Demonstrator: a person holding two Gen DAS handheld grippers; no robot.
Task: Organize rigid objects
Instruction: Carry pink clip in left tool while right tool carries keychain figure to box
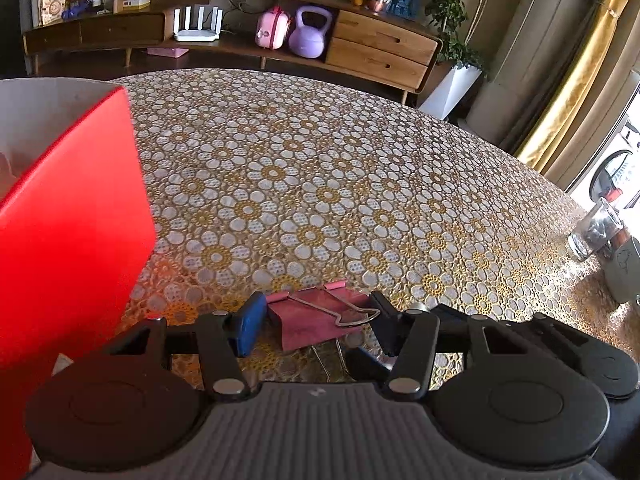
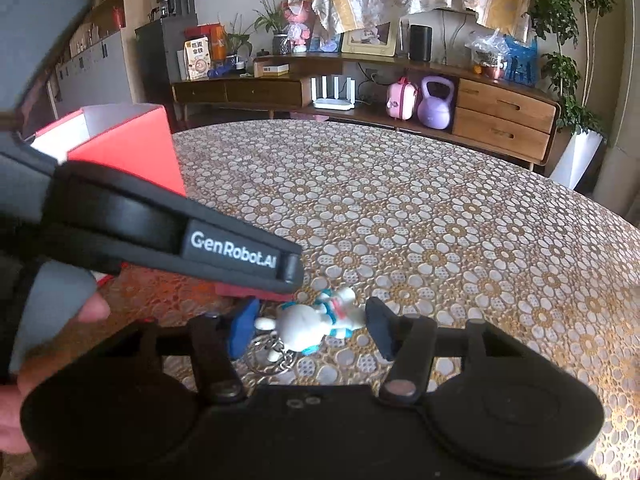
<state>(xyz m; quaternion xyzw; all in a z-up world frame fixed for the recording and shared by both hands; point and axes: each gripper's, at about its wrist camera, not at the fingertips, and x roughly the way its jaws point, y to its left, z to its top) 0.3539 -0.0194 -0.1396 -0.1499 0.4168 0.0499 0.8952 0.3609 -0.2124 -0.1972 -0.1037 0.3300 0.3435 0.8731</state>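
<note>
- Left gripper [image 1: 318,322], black w/ blue pads, is angled down at a round table [image 1: 360,184] covered in a lace-pattern cloth of white-and-gold flowers.
- Between its fingers: a pink binder clip [image 1: 316,320], folded metal body, one wire handle lying flat across the top. Fingers are part-closed; the blue pad sits against the clip's left edge, the right one at its other side. Contact looks like a grip.
- A red box [image 1: 76,216], smooth, straight-sided, pale inside, stands just left of that gripper and blocks much of the left wrist view.
- Right gripper [image 2: 310,328], same build, fingers about half open around a small white toy figure [image 2: 312,322] w/ teal-and-red trim, glossy, rounded, lying on the cloth. Small gaps show on both sides; no squeeze visible.
- A metal key ring [image 2: 272,354] is attached to the toy, resting on the cloth.
- In the right wrist view, the left gripper's black body crosses in front, hiding part of the box; a bare hand [image 2: 48,340] shows at the left edge.
- Background: a wood sideboard [image 1: 380,52] w/ a purple kettlebell [image 1: 310,34] and pink case [image 1: 273,29]; a glass jar [image 1: 596,232] at the table's right edge.
</note>
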